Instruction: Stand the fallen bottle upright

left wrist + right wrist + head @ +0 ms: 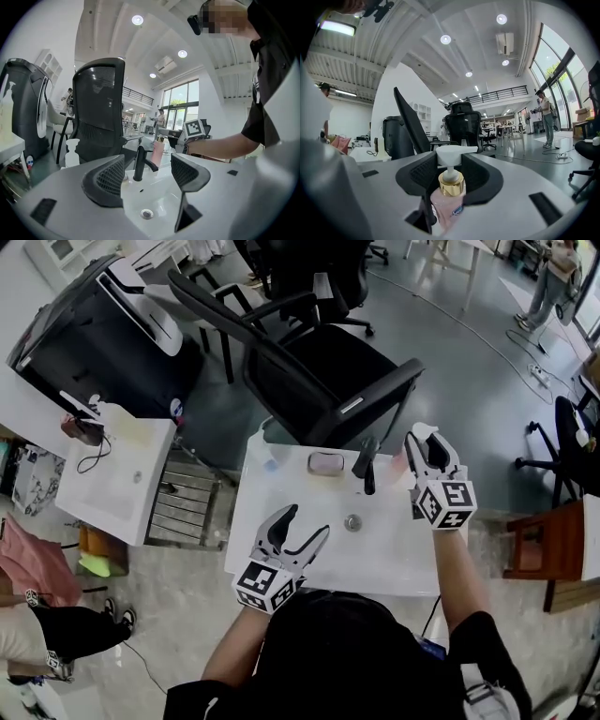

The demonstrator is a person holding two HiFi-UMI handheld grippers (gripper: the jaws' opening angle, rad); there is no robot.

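A white sink (394,568) stands on a grey floor in a large open room with ceiling spots and tall windows.

The right gripper (419,444) is clenched on a pink bottle (449,201). Its 2 jaws close from either side on the neck, where the white pump head sits above a gold collar. The bottle is upright in that grip, just right of the black faucet (366,465), over the back right part of the sink. I cannot tell whether its base touches the sink top.

The left gripper (147,161) is released, its 2 jaws spread wide with nothing between them. It hangs over the near rim, in front of the faucet and to its left, pointing across the bowl toward it.

The drain (352,521) lies in the bowl just in front of the faucet. A pale soap (326,463) rests on the back ledge just left of the faucet. Further left of the faucet, at the back corner, a small clear pump bottle (72,152) stands upright.

Behind the faucet is a black office chair (319,371). Well to the faucet's left stands a 2nd white sink (112,484). A person (553,277) stands far off, beyond the faucet to the right.
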